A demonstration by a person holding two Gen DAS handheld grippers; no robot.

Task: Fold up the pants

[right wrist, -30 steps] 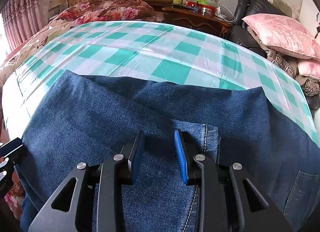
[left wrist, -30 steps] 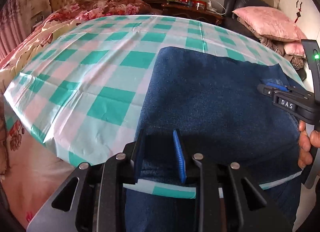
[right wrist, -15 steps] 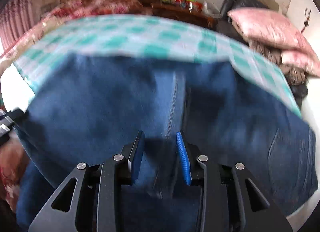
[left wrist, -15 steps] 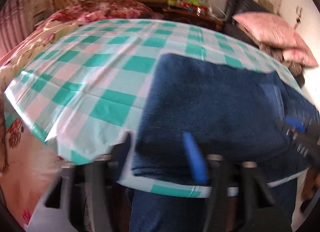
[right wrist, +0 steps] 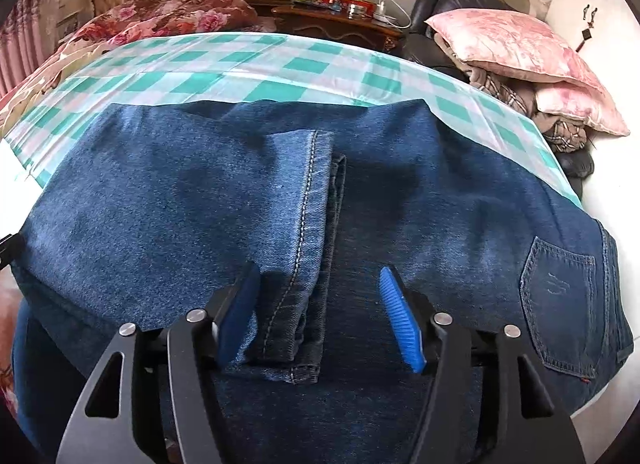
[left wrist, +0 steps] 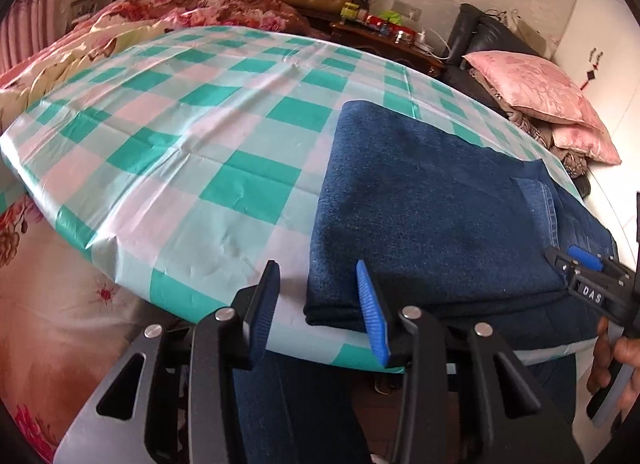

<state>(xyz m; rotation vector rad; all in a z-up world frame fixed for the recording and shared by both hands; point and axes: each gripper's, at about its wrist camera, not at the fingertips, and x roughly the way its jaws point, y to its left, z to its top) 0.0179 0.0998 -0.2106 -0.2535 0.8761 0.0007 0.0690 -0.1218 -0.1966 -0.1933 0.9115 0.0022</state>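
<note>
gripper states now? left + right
Left gripper: open, holding nothing, at the near edge of the folded jeans.
Right gripper: open, over the jeans' hem, gripping nothing.

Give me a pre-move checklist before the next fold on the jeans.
1. Left gripper open, off the cloth: ok.
2. Right gripper open, holding nothing: ok.
3. Jeans folded once, leg hem lying on top: ok.
4. Folded edge straight: ok.
5. All of the jeans on the table: not ok, part hangs over the near edge.
6. Layers underneath lined up: cannot tell.
</note>
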